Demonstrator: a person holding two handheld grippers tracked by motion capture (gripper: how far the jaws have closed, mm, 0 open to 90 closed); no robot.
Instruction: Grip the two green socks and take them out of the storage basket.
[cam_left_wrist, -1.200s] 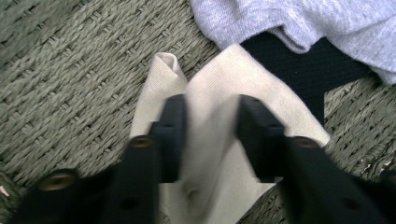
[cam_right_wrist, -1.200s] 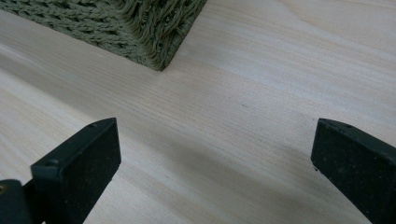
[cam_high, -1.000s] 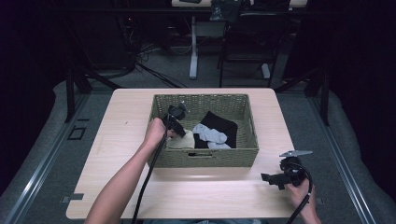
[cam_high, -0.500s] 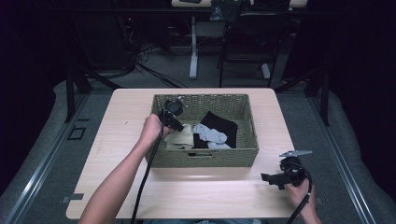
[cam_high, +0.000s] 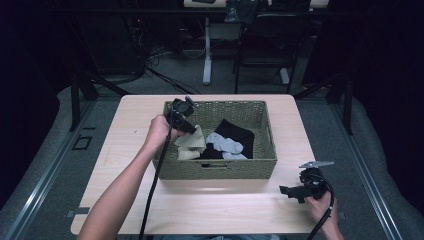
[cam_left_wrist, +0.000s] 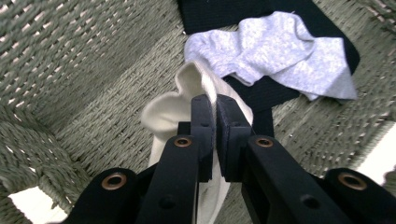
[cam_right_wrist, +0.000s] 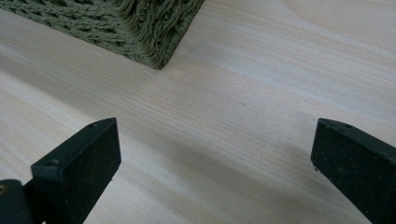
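My left gripper (cam_left_wrist: 215, 109) pinches a cream sock (cam_left_wrist: 163, 119) by 1 fold, its jaws closed on the soft knit, over the left end of the woven basket (cam_high: 260, 112). The sock hangs limp below my jaws, long axis trailing down toward the wicker floor. Just beyond it lie a crumpled grey sock (cam_left_wrist: 280, 56) and a flat black cloth (cam_left_wrist: 224, 11), both inside the basket. To the right, my right gripper (cam_right_wrist: 212, 161) hovers with jaws wide apart and empty above the pale wooden table (cam_right_wrist: 261, 84), near the basket's corner, well apart from the sock.
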